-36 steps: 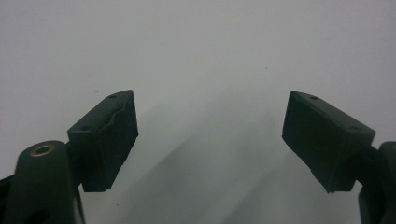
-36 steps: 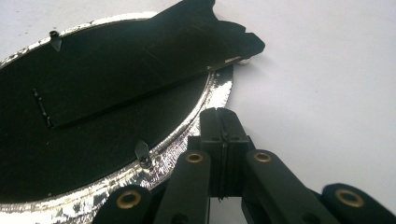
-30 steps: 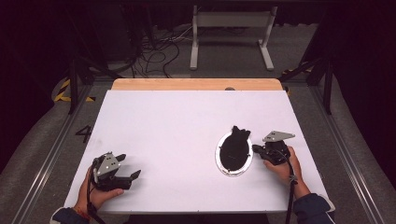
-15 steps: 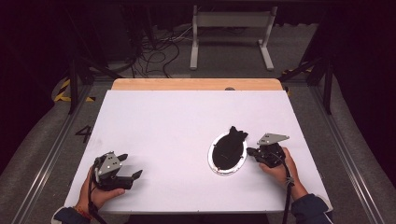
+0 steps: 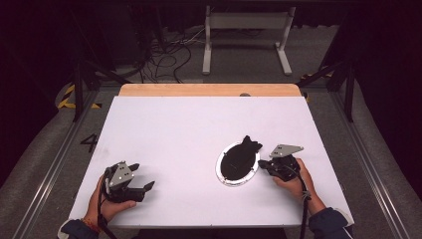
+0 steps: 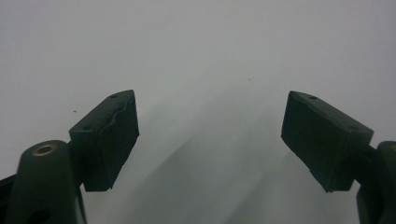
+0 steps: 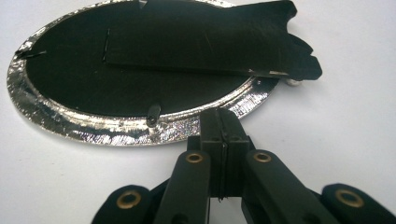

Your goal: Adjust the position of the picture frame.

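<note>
Beside plate (image 5: 238,164) rim, right tongs (image 5: 265,166) closed

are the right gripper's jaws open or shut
Shut. In the right gripper view the right gripper has its two black pads pressed flat together, no gap, tips at the silver rim of the oval frame; nothing visibly between them.

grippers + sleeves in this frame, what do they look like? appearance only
Both the left gripper and the right gripper are black, each topped by a grey three-cornered plate with small dark holes. Jaws are black linkage arms with brass-coloured pivot rings and blocky black pads. A black cable trails from the right one. The person wears dark blue sleeves.
</note>
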Motion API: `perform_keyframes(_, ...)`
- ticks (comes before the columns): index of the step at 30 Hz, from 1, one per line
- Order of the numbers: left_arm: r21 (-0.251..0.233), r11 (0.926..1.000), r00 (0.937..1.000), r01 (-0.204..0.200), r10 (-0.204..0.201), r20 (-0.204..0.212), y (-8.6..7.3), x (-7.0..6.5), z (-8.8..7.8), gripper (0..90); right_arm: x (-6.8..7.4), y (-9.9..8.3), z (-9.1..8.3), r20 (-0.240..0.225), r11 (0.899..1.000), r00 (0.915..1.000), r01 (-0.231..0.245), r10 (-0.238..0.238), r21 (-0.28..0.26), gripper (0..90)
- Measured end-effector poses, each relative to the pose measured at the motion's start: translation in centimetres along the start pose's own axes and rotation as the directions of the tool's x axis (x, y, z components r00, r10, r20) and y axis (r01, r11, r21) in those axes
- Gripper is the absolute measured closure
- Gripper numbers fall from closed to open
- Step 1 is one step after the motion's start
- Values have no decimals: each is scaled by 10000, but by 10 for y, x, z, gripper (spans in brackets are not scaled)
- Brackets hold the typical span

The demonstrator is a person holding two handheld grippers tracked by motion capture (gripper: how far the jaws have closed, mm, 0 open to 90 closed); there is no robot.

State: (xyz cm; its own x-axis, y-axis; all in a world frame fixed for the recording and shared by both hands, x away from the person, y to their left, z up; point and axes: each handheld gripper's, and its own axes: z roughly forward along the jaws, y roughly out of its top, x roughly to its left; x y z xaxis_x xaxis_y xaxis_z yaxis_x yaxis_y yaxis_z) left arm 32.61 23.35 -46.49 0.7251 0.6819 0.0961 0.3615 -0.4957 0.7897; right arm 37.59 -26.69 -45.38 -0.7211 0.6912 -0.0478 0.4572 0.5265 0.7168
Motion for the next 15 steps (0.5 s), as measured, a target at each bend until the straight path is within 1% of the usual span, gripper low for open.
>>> perform_keyframes(1, 5, 10000, 10000, 4, -4, -22, 1, -1, 0, 193, 1, 0, 0, -17, 10000, 10000, 18, -18, 6, 900)
perform_keyframes(3, -82, 9999, 9998, -126, 125, -174, 2, -2, -1, 193, 5, 2, 1, -38, 10000, 10000, 87, -87, 23, 900)
perform_keyframes(4, -82, 9999, 9998, -126, 125, -174, 2, -2, -1, 194, 6, 2, 2, -55, 9999, 9999, 138, -138, 14, 900)
perform_keyframes(5, -190, 9998, 9998, -99, 96, -148, 4, -1, -1, 195, 8, 3, 3, -99, 9998, 9998, 197, -197, 12, 900)
perform_keyframes(6, -217, 9998, 9999, -31, 28, -137, 5, -1, -1, 195, 9, 3, 3, -105, 9997, 9997, 224, -224, 11, 900)
perform_keyframes(8, -191, 9998, 9999, -23, 21, -109, 6, -1, 0, 195, 11, 4, 4, -154, 9996, 9995, 272, -272, 18, 900)
perform_keyframes(11, -137, 9998, 9999, -152, 152, -16, 9, -2, 3, 195, 16, 6, 6, -264, 9997, 9993, 259, -259, -1, 900)
perform_keyframes(12, -111, 9999, 9999, -118, 118, 3, 10, -3, 4, 195, 18, 7, 7, -323, 9996, 9991, 291, -291, -11, 900)
perform_keyframes(13, -118, 9998, 9999, -170, 170, 25, 11, -3, 5, 195, 20, 8, 8, -358, 9996, 9989, 298, -298, -12, 900)
perform_keyframes(15, -139, 9998, 9996, -139, 143, 235, 14, -4, 9, 195, 24, 10, 10, -410, 9992, 9984, 388, -388, -2, 900)
